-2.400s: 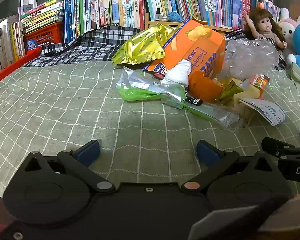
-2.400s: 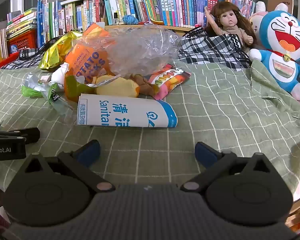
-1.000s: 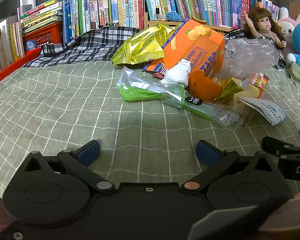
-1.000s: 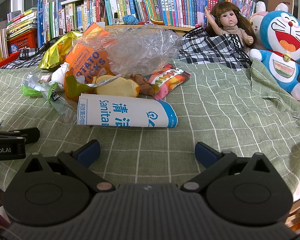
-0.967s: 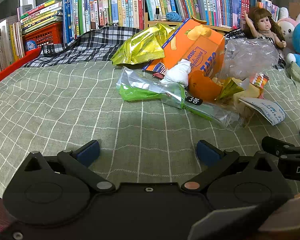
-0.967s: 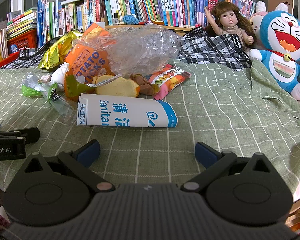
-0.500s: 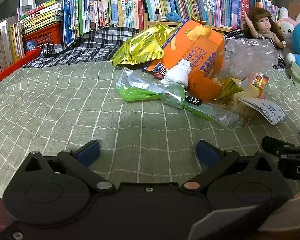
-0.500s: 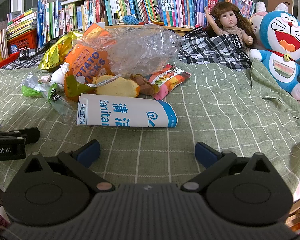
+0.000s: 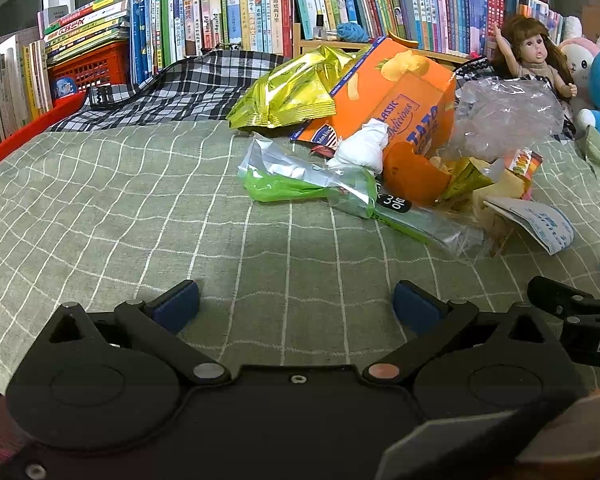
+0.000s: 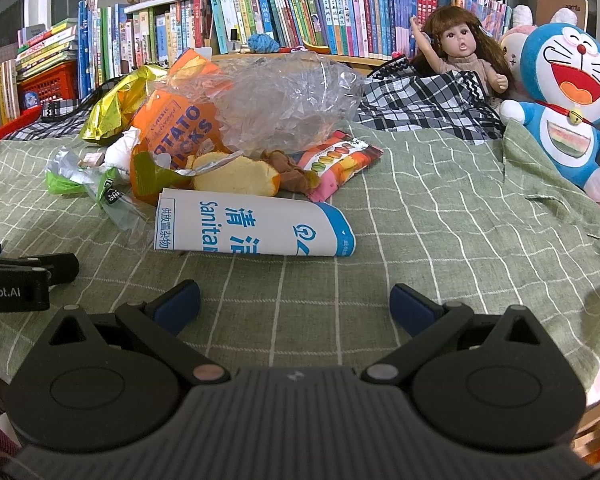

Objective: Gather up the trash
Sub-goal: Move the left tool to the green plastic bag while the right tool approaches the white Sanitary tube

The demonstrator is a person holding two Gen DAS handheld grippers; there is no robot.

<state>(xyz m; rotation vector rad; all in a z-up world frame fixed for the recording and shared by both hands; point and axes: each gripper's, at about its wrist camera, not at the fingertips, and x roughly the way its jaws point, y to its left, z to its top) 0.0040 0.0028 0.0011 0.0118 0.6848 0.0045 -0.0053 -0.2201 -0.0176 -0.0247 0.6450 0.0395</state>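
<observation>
A sage-green cloth (image 9: 140,208) crossed by a thin white grid fills the middle of both views, with a black-and-white plaid blanket (image 9: 188,84) above it at upper left in the left wrist view and a red crate (image 9: 88,66) at far left. In the heap at centre right lie a shiny gold-yellow bag (image 9: 288,92), an orange box (image 9: 400,100) with blue lettering, a bright green and silver wrapper (image 9: 300,184) and a clear, greyish plastic bag (image 10: 284,96). In the right wrist view a white paper bag (image 10: 252,228) with blue print and a blue end sits at centre, a pink-and-orange candy packet (image 10: 336,160) just above it, and a blue, white and red plush toy (image 10: 568,96) at upper right; both grippers are black with dark blue pads (image 10: 178,304).
</observation>
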